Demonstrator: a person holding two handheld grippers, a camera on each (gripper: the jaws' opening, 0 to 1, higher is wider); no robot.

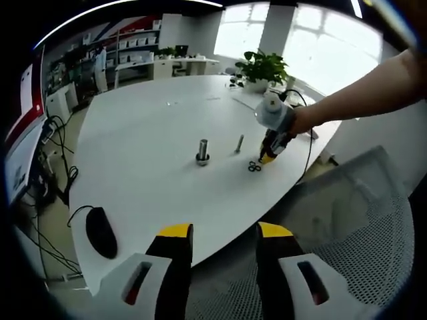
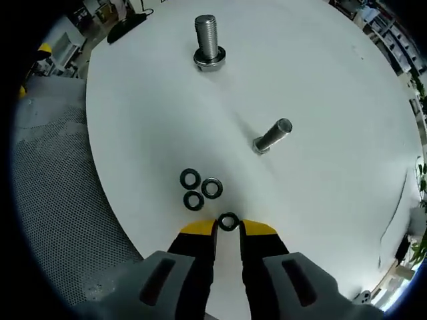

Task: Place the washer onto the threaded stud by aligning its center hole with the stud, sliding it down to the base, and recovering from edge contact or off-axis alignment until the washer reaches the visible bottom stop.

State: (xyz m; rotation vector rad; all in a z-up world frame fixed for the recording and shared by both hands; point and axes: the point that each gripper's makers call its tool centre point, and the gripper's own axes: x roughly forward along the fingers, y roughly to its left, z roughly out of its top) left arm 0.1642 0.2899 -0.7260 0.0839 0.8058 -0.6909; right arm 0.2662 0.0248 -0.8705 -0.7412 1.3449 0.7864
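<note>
Dark steel washer sits pinched between the right gripper fingers, low over the white counter, near three loose washers. The threaded stud stands well apart. The left gripper fingers gape, holding nothing.

Table: white rounded tabletop, matte, seen from its near edge.
Upright stud: threaded bolt standing on its head, washer at its base.
Second bolt: smaller bolt, tilted, well apart from the first.
Loose washers: three dark rings clustered, touching.
Mouse: black mouse near the table's edge, cable attached.
Plant: potted plant at the far side.
</note>
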